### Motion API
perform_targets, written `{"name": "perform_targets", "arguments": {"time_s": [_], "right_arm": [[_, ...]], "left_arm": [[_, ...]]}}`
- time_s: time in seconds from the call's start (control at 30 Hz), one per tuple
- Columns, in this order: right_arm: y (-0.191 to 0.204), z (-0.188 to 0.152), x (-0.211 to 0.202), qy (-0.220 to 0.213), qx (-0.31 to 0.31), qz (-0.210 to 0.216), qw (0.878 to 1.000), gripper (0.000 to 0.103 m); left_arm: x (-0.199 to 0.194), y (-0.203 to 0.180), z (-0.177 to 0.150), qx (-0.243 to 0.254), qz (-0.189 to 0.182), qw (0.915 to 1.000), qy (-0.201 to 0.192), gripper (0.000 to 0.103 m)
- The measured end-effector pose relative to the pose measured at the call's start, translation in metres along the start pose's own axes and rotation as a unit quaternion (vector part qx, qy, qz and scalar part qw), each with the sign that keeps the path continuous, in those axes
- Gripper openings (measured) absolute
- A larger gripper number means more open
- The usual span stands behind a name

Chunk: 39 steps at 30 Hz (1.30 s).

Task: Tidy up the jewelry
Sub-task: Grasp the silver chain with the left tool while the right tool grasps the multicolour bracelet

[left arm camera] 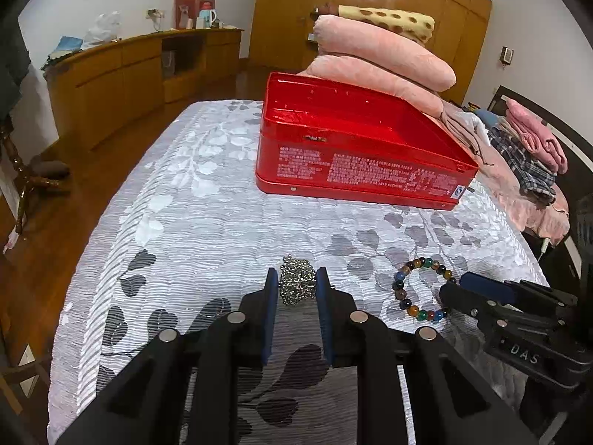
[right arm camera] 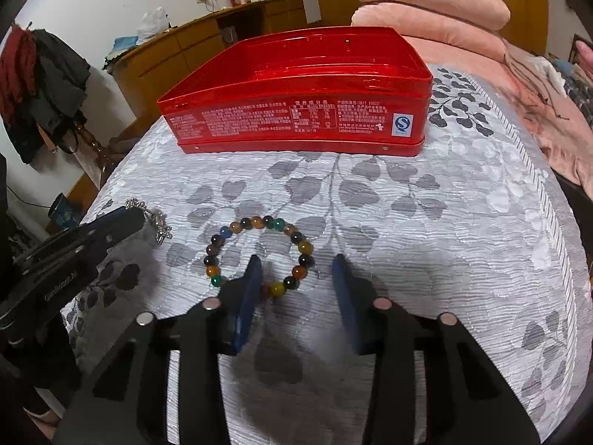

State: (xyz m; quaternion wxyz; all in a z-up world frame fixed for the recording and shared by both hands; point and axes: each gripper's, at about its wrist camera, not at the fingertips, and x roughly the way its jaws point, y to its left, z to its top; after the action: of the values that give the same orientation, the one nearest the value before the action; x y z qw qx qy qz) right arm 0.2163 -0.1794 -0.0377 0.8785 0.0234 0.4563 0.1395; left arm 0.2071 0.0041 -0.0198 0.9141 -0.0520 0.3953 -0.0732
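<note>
Both tilted down: left gripper (left arm camera: 297, 284) clamps chain (left arm camera: 296, 282) (bunched).

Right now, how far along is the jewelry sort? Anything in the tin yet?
Done: nothing visible; what shows of the red tin looks empty. In hand: the left gripper is shut on the silver chain, still down on the bedspread. The right gripper straddles the near edge of the bead bracelet, fingers not pressing it. Left: grip the bracelet, move both pieces into the tin.
</note>
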Motion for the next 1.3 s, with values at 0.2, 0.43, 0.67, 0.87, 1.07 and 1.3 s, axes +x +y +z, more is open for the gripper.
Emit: {"name": "perform_targets", "arguments": {"time_s": [0.2, 0.43, 0.67, 0.87, 1.07, 1.3], "right_arm": [[0.0, 0.002, 0.004, 0.001, -0.003, -0.012, 1.0, 0.028], [-0.002, 0.002, 0.004, -0.002, -0.001, -0.023, 1.0, 0.007], [-0.002, 0.001, -0.005, -0.013, 0.0, -0.025, 1.0, 0.007], [0.001, 0.0, -0.003, -0.004, -0.007, -0.024, 1.0, 0.007], [0.003, -0.002, -0.005, -0.005, -0.011, -0.023, 1.0, 0.007], [0.009, 0.004, -0.023, -0.024, -0.023, -0.025, 0.999, 0.007]], "left_arm": [[0.002, -0.005, 0.0, 0.011, 0.0, 0.9999, 0.006, 0.021], [0.003, -0.007, 0.0, 0.018, -0.001, 0.9998, 0.008, 0.021], [0.001, -0.01, -0.001, 0.022, -0.002, 0.9997, 0.006, 0.021], [-0.001, -0.015, -0.002, 0.027, -0.006, 0.9996, 0.006, 0.021], [-0.003, -0.017, -0.002, 0.03, -0.006, 0.9995, 0.005, 0.021], [-0.013, -0.021, 0.0, 0.035, -0.009, 0.9993, -0.005, 0.021]]}}
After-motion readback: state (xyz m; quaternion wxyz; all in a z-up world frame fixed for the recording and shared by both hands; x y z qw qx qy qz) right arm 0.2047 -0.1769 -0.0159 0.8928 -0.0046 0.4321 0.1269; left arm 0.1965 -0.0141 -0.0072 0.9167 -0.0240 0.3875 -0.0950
